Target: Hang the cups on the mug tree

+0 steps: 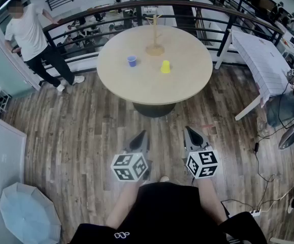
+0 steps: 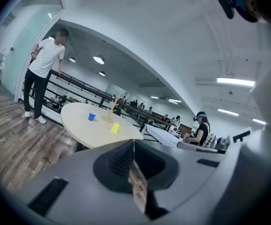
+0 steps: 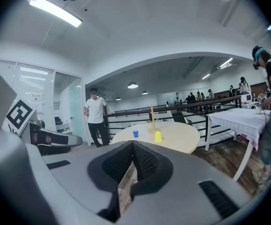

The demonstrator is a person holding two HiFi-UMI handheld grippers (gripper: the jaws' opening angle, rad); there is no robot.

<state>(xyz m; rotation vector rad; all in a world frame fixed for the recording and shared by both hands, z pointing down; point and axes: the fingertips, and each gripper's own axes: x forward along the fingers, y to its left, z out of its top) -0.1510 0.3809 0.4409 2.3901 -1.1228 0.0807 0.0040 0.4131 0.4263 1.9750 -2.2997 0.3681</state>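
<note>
step: approach. We judge nothing is picked up yet; both cups are on the table point(image 1: 136, 88) and the pegs look bare.
left gripper point(image 1: 142, 133): jaws pressed together, nothing between them, pointing slightly down over the floor.
right gripper point(image 1: 187, 129): the same, jaws closed and empty, beside the left one.
blue cup point(image 1: 132, 61): well ahead of the left jaws, a little left of their line.
yellow cup point(image 1: 165, 66): well ahead, between the two jaw lines, nearest to the right jaws; apart from the blue cup.
mug tree point(image 1: 155, 37): upright, beyond both cups as seen from the jaws, roughly centred between them.
reach: both cups are far out of range, so we close in on the table first.
how-to: we open the jaws before they reach a cup, not at it. We take one cup per gripper, the side-matched one, so the arms don't cross.
grip: handles are too small to make out. We'd pinch the wall or rim and leave whatever hooks the peg free.
risk: light cups on a smooth top will likely skid if a closed jaw nudges them.
containers: the blue cup looks mouth-up, and we can't read its inside from here. The yellow cup stands mouth-down, tapering upward, so it shows no contents.
</note>
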